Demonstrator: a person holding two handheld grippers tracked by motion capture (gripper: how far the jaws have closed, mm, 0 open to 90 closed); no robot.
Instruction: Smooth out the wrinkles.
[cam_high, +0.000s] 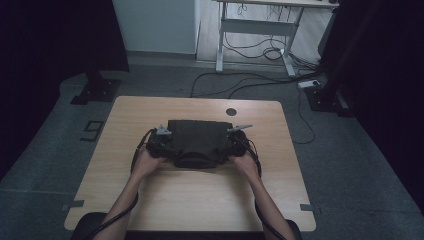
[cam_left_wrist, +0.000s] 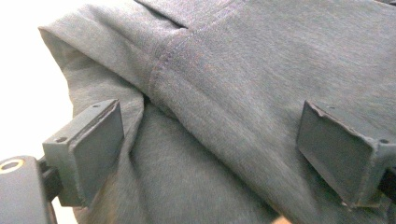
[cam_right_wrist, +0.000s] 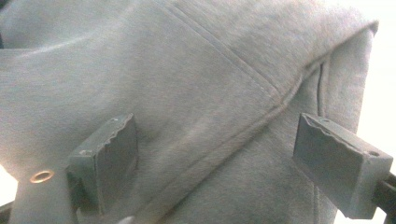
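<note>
A folded grey garment (cam_high: 195, 142) lies on the wooden table (cam_high: 200, 200), a little past its middle and roughly centred from side to side, with a rounded part bulging toward the person at its near edge. The left tool (cam_high: 159, 142) sits at the garment's left end and the right tool (cam_high: 235, 142) at its right end, each held in a hand that comes in from the near side of the table, with cables trailing back along the forearms. In the left gripper view the left tool (cam_left_wrist: 210, 154) is released: its two dark pads stand wide apart, and the cloth (cam_left_wrist: 224, 93) with a stitched seam running across it lies between them, touching neither pad face as far as one can tell. The folded edge of the cloth ends just past the left-hand pad, with bright table beyond it. In the right gripper view the right tool (cam_right_wrist: 233, 163) is likewise released, pads spread wide, with the cloth (cam_right_wrist: 187, 84) and a pair of seams lying between them; the fold's edge hangs just above the right-hand pad. Whether the pads' lower tips touch the fabric is hard to tell. A small dark round hole (cam_high: 231, 112) sits in the table beyond the garment, near the far edge.
</note>
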